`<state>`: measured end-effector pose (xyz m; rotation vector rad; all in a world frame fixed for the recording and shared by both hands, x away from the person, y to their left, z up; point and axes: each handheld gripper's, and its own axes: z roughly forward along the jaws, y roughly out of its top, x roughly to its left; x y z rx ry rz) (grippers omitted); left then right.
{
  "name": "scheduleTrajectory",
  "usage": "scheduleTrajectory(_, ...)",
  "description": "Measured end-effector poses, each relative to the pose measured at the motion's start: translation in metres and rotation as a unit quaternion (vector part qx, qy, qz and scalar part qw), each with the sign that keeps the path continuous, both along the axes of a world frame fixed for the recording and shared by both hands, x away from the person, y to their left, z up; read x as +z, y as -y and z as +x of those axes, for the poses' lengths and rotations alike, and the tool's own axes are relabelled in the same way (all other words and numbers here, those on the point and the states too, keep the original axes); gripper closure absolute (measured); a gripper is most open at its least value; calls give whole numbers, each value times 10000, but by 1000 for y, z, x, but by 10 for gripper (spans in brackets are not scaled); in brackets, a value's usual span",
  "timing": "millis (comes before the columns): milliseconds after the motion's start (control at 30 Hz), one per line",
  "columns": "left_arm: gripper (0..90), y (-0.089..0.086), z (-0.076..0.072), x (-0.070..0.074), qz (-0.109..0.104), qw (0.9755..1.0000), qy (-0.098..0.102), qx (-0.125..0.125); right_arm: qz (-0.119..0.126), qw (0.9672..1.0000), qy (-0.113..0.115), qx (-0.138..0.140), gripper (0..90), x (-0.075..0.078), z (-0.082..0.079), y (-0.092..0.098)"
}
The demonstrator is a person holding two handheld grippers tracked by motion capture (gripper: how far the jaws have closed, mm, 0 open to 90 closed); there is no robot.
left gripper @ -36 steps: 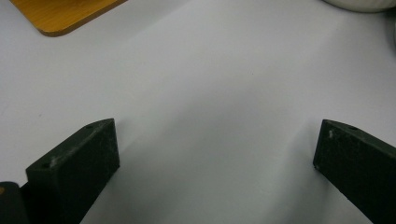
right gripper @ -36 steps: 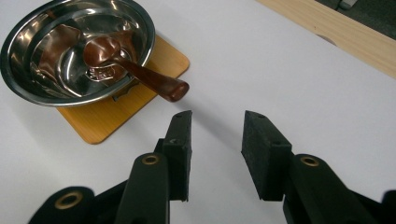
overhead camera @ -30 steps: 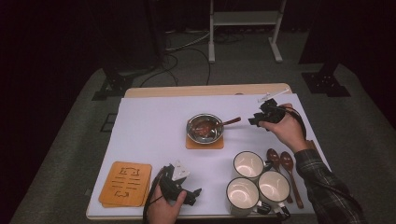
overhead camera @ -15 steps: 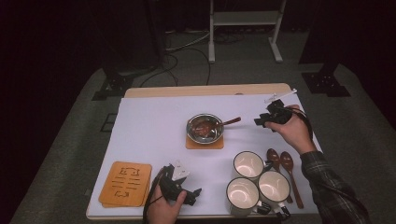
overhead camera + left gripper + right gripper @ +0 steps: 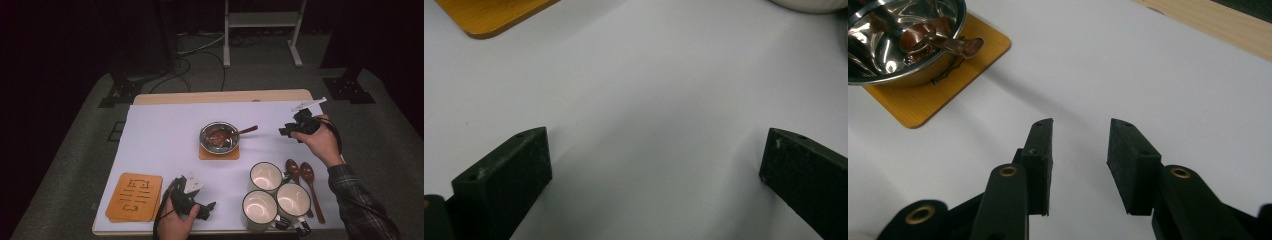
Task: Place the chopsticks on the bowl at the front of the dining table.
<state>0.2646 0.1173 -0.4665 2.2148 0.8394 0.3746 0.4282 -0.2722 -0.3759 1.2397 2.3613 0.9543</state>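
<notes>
A steel bowl (image 5: 219, 137) sits on a wooden coaster (image 5: 218, 153) in the middle of the white table cover, and a brown spoon (image 5: 247, 130) rests in it with its handle to the right. My right gripper (image 5: 286, 132) hovers to the right of that handle, pointing left toward it, apart from it. In the right gripper view the jaws (image 5: 1080, 145) stand open over bare cover, with the bowl (image 5: 898, 40), coaster (image 5: 938, 87) and spoon (image 5: 960, 46) at upper left. My left gripper (image 5: 209, 210) rests near the front edge, its jaws (image 5: 654, 165) open wide with nothing between them.
Three white mugs (image 5: 266, 176) cluster at front right, with two wooden spoons (image 5: 307, 175) beside them. A stack of wooden coasters (image 5: 135, 196) lies at front left, its corner (image 5: 489, 15) in the left gripper view. The table's wooden edge (image 5: 1208, 20) runs along the back.
My right gripper has drifted a little to the right, away from the bowl. The left hand has kept still.
</notes>
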Motion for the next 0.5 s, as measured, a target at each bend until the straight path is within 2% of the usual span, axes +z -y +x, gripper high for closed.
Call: scheduleTrajectory(500, 0, 0, 0, 0, 0, 10000, -7, 3, 151, 9997, 17, -173, 613, -6, -8, 18)
